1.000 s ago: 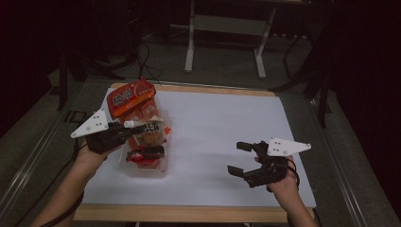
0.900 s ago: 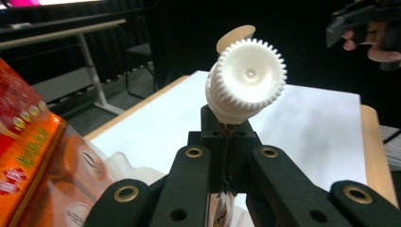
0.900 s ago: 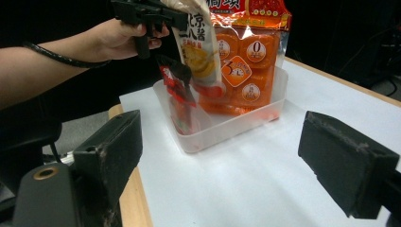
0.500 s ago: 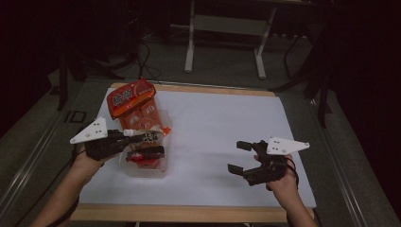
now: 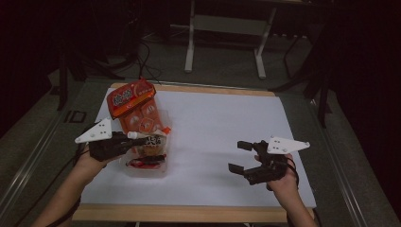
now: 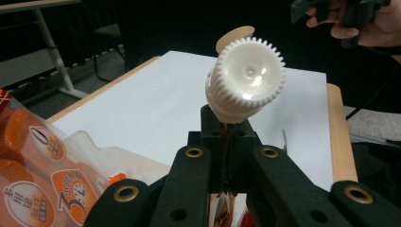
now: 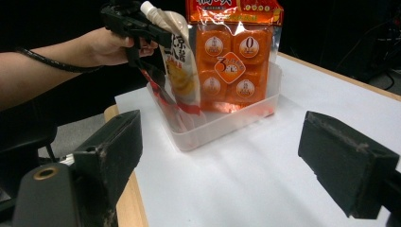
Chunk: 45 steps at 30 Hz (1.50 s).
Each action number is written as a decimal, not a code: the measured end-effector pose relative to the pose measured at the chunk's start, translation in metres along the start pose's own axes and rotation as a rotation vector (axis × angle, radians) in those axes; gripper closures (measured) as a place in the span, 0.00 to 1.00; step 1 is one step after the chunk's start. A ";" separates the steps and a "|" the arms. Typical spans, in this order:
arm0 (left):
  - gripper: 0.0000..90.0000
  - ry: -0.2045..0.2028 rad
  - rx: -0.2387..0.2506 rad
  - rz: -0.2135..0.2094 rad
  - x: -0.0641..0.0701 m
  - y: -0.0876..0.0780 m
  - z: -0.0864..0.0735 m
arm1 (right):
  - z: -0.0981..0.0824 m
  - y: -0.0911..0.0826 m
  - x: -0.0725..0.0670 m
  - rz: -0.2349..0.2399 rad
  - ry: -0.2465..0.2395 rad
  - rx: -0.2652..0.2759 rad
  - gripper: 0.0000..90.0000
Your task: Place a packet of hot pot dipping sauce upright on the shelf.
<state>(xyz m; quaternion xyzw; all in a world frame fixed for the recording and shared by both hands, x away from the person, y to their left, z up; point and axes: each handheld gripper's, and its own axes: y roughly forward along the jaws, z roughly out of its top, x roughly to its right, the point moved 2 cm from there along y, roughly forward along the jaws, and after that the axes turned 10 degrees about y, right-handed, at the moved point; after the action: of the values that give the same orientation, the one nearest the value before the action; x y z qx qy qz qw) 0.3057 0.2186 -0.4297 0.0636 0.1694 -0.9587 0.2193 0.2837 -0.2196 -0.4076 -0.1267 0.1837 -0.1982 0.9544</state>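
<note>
The left gripper [image 5: 135,140] has its fingers pinched on the neck of a spouted sauce pouch [image 7: 177,66], just below the white ribbed cap [image 6: 246,80]; the pouch hangs from the fingers into the near end of a clear plastic tub [image 7: 222,120]; beyond the fingers, an orange snack pack [image 5: 137,106] stands in the same tub, leaning against its far wall; well to the right, over the white sheet [image 5: 222,127], the right gripper [image 5: 241,156] has its fingers spread wide with nothing between them.
</note>
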 end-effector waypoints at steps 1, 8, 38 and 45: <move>0.99 0.001 0.000 0.003 -0.001 0.000 0.000 | 0.000 0.000 0.000 -0.001 0.000 -0.003 0.16; 0.99 0.014 -0.020 0.011 -0.007 0.006 0.002 | -0.002 0.003 0.000 0.004 0.000 -0.013 0.16; 0.53 -0.080 -0.073 0.016 -0.001 0.022 -0.015 | -0.005 0.005 0.001 0.014 0.014 -0.028 0.16; 0.45 -0.102 -0.034 0.049 -0.003 0.017 0.008 | -0.004 0.005 0.001 0.012 0.013 -0.027 0.16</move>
<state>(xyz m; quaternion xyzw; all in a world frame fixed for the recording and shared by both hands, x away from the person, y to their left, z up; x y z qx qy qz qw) 0.3156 0.2027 -0.4265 0.0152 0.1728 -0.9520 0.2522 0.2846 -0.2167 -0.4135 -0.1373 0.1933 -0.1907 0.9526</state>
